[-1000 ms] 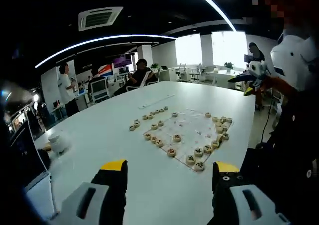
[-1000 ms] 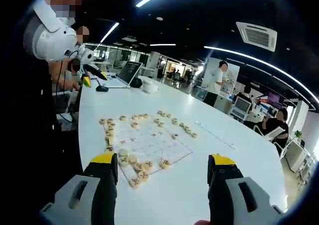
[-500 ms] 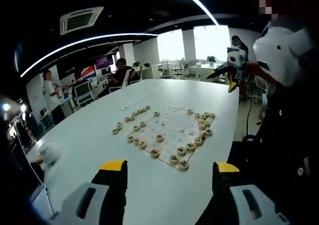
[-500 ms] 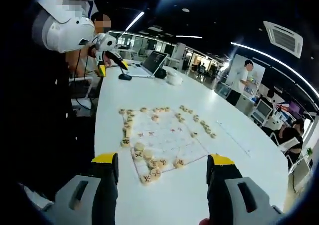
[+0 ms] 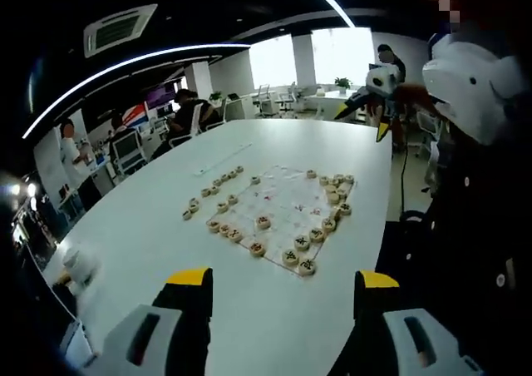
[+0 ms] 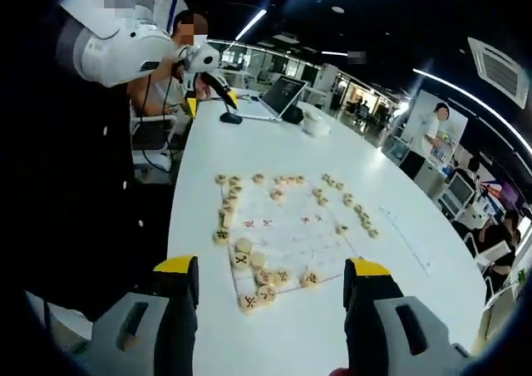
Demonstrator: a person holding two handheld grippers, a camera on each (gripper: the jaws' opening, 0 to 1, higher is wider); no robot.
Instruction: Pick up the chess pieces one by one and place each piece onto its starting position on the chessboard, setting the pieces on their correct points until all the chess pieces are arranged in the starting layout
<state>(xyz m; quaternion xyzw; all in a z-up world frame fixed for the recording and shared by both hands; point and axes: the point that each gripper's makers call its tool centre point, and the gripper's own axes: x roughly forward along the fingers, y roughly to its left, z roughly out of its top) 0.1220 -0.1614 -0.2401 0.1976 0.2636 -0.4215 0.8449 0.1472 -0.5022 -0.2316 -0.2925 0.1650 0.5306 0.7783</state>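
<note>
Well ahead of both empty, wide-open grippers: chess pieces (image 5: 301,243) on chessboard (image 6: 291,230).

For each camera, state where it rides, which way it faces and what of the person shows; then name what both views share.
Left gripper view: rides the left gripper, jaws apart, facing down the white table at the chessboard; the person's dark clothing is at right.
Right gripper view: rides the right gripper, jaws apart, facing the chessboard towards a laptop; the person's dark clothing is at left.
Shared: table, chessboard, round chess pieces.
</note>
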